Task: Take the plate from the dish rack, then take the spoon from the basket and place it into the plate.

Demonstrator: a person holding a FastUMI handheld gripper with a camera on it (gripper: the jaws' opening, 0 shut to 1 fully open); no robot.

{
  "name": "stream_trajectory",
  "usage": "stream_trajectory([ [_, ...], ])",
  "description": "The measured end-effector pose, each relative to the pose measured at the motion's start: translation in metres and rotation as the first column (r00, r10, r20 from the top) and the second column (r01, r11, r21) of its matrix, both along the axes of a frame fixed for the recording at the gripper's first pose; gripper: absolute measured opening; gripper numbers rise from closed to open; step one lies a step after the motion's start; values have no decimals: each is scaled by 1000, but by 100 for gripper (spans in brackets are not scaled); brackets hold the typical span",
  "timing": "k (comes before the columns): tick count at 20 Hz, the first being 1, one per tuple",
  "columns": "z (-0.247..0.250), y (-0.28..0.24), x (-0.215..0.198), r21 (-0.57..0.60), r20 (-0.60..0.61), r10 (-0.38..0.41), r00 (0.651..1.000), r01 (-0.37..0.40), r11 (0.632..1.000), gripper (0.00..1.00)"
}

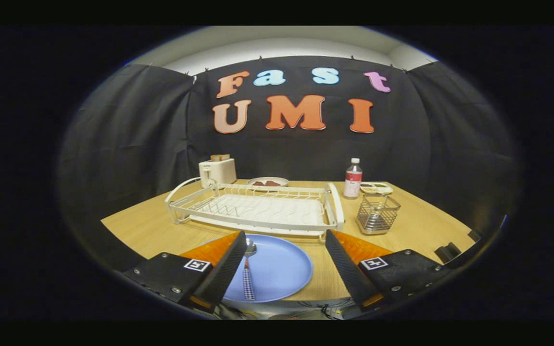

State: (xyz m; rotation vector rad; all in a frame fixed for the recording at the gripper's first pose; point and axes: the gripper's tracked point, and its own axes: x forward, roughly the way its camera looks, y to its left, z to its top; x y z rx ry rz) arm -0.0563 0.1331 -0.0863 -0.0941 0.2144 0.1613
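My gripper [286, 259] open and holding nothing, one spoon [248, 271] lying in the one blue plate [282, 269] between my fingers, white dish rack [258, 209] beyond, wire basket [378, 214] on the counter [421, 226].

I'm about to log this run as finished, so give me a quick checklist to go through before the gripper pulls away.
1. Plate out of the dish rack, flat on the table: ok.
2. Spoon lying in the plate: ok.
3. Gripper open, fingers apart and gripping nothing: ok.
4. Spoon free of the left finger: cannot tell, it lies right beside it.
5. Basket upright beside the rack: ok.
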Motion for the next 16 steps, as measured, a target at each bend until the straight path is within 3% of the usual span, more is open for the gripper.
stream_trajectory([
  [8, 40, -59, 15, 26, 58, -109, 992, 108, 994, 97],
  [16, 49, -102, 15, 35, 73, -199, 977, 196, 980, 97],
])
